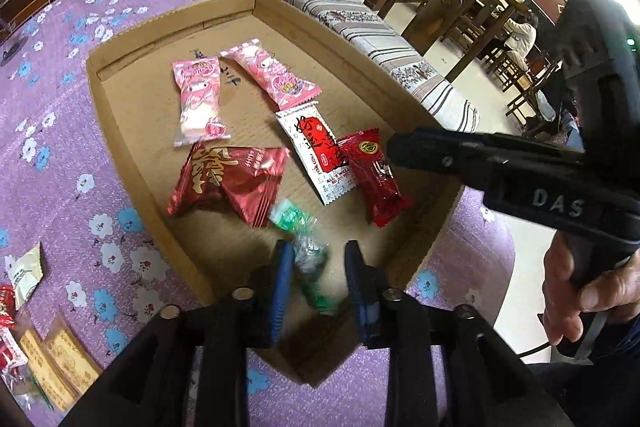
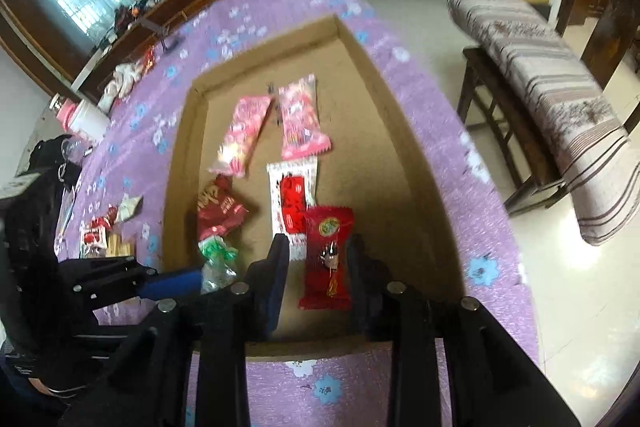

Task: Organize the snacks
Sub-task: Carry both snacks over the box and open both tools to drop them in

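A shallow cardboard tray [image 1: 120, 131] sits on a table under a purple flowered cloth [image 1: 60, 155], and everything here is easiest placed against that tray. Inside it, toward the far end, lie two pink packets [image 1: 199, 101] side by side, the second pink one [image 1: 276, 75] angled beside the first. Nearer the middle lies a white packet with a red label [image 1: 308, 151], and touching its right edge is a red wrapped snack [image 1: 374, 173]. To the left of the white one sits a dark red triangular pouch [image 1: 228, 179]. At the tray's near end, the left gripper [image 1: 316, 267] hangs above the tray floor with its blue pads [image 1: 280, 279] parted a little; a green and clear wrapped candy [image 1: 308, 255], blurred, is between them, with a gap on each side, so nothing presses on it. The right gripper [image 2: 318, 267] hovers over the tray's near right part, its jaws likewise slightly apart on either side of the red wrapped snack, which lies flat on the cardboard and is not pinched. A hand [image 1: 588, 291] holds that gripper's handle. Outside the tray, on the cloth to its left, more small wrapped snacks [image 1: 24, 275] are scattered. Beyond the tray's right side stands a bench with a striped cushion [image 2: 552, 99].
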